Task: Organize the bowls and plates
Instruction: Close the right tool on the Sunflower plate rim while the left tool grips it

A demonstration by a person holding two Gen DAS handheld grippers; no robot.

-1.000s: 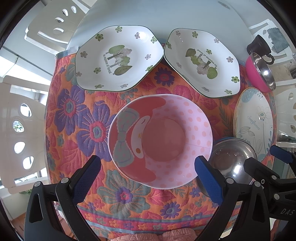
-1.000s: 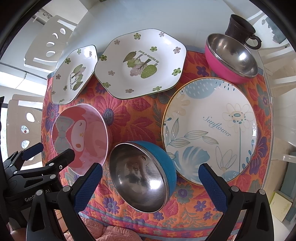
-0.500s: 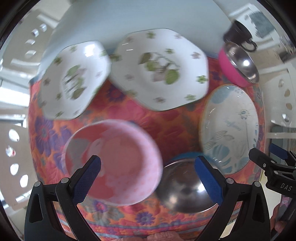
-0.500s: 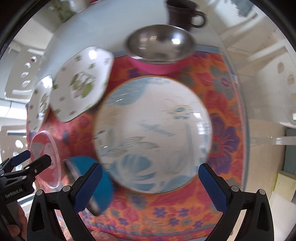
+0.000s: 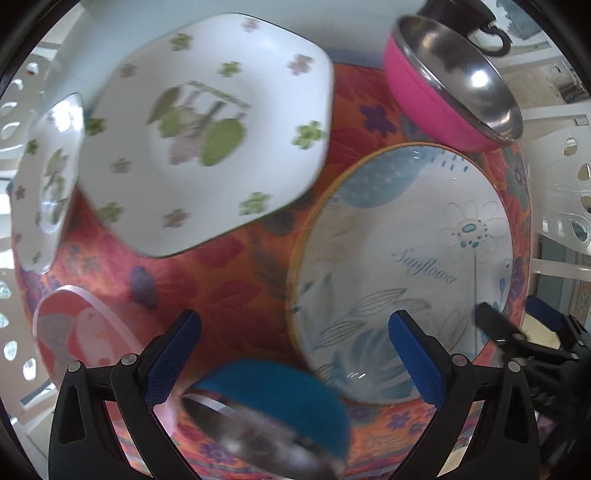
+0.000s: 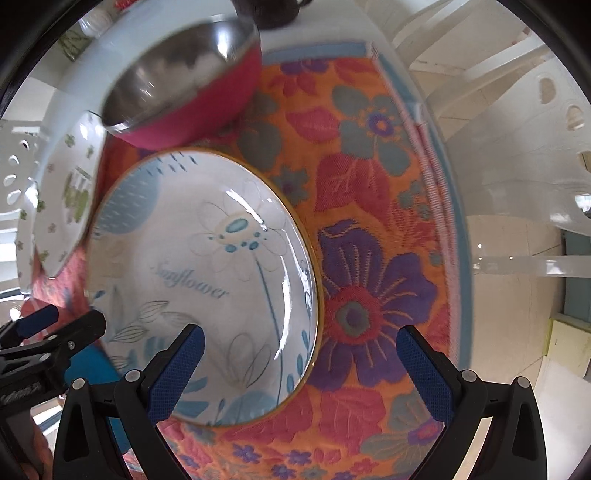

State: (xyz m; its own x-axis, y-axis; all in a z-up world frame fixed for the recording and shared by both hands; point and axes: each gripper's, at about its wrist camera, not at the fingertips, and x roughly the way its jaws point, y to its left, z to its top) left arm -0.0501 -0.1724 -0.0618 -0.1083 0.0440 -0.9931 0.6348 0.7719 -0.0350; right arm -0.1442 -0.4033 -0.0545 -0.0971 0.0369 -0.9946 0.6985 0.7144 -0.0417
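A round "Sunflower" plate (image 5: 402,251) (image 6: 207,280) lies on the flowered cloth. Two white hexagonal plates with green flowers, a large one (image 5: 207,133) and a second one (image 5: 44,181), sit at the back left. A pink steel bowl (image 5: 450,85) (image 6: 184,81) stands behind the round plate. A blue steel bowl (image 5: 273,413) and a pink cartoon bowl (image 5: 85,339) are near the front. My left gripper (image 5: 295,354) hangs open above the blue bowl and the cloth. My right gripper (image 6: 301,369) is open over the round plate's right edge. Neither holds anything.
A dark mug (image 5: 465,18) stands behind the pink steel bowl. The flowered cloth (image 6: 369,229) covers a white table, and its right edge drops off near white chairs (image 6: 517,92). The other gripper shows at the right edge of the left wrist view (image 5: 517,339).
Both grippers have swung to the right: the left one from over the pink cartoon bowl toward the blue bowl and round plate, the right one from the blue bowl to the round plate's right edge.
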